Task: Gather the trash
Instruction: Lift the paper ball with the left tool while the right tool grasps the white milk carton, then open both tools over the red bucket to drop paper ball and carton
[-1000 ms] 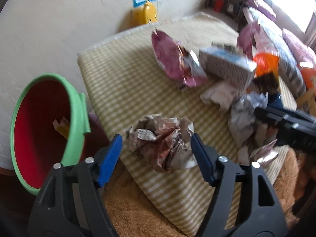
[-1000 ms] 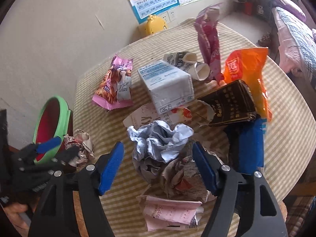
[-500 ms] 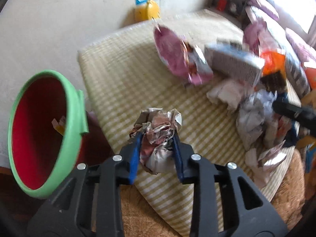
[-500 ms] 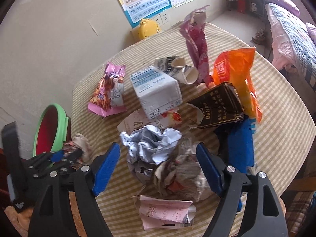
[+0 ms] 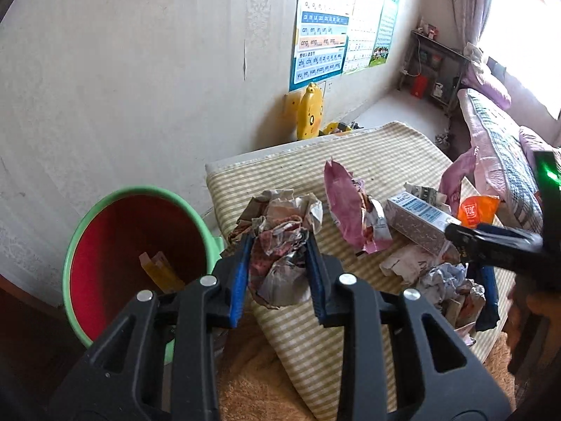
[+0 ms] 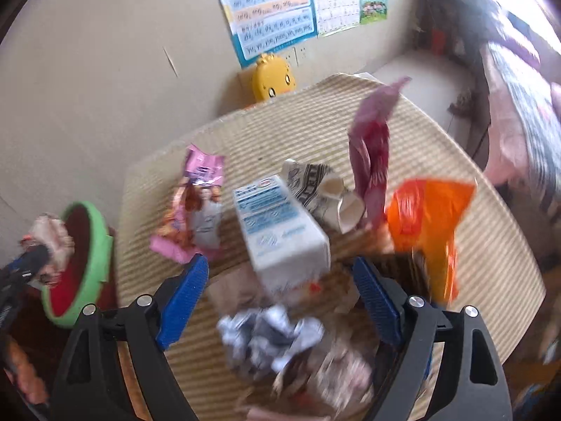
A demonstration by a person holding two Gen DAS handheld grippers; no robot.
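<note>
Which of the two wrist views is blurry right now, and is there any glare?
Right wrist view: motion-blurred, worst on the crumpled grey paper near the open right gripper; window glare top right. Left wrist view: sharp on the crumpled paper ball clamped in the left gripper; the window is blown out white; fisheye bends the wall edges.

Left gripper: blue pads clamped on a crumpled paper wad. Left of it, a green-rimmed red bin holding a yellow scrap. Striped tablecloth carries a pink wrapper, white carton, orange packet. Right gripper at right edge.
</note>
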